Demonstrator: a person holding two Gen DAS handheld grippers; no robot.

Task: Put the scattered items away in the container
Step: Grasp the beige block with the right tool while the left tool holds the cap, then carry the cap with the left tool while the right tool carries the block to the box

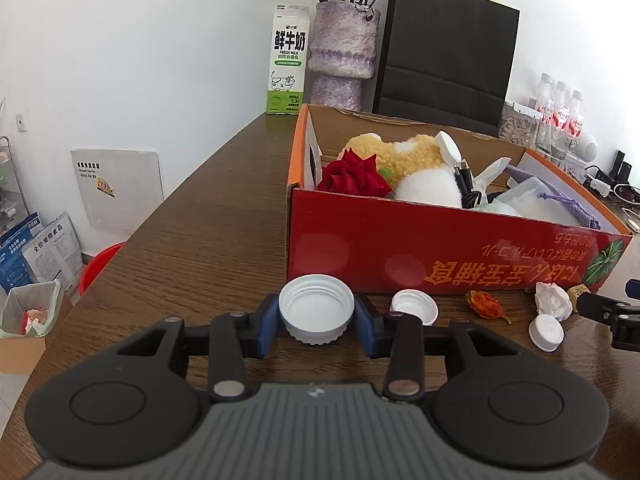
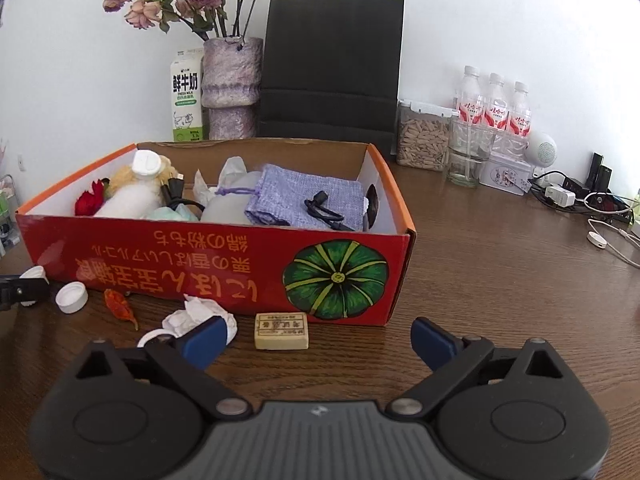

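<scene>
My left gripper (image 1: 316, 317) is shut on a large white screw cap (image 1: 316, 304), open side up, just in front of the red cardboard box (image 1: 400, 240). The box (image 2: 200, 248) holds a plush toy, a red rose, cables and a purple pouch. On the table along its front lie a smaller white cap (image 1: 414, 306), a dried red pod (image 2: 118, 304), a crumpled tissue (image 2: 196, 314), another white cap (image 1: 546, 332) and a beige wrapped block (image 2: 281, 331). My right gripper (image 2: 316, 340) stands open, nothing between its fingers; the block lies just beyond them and the tissue touches the left finger.
Behind the box stand a milk carton (image 1: 287, 60), a purple vase (image 2: 232, 88) and a black paper bag (image 2: 332, 68). At the back right are water bottles (image 2: 496, 108), a seed jar (image 2: 422, 138), a glass and cables (image 2: 600, 220). The table's left edge drops to a bin (image 1: 30, 308).
</scene>
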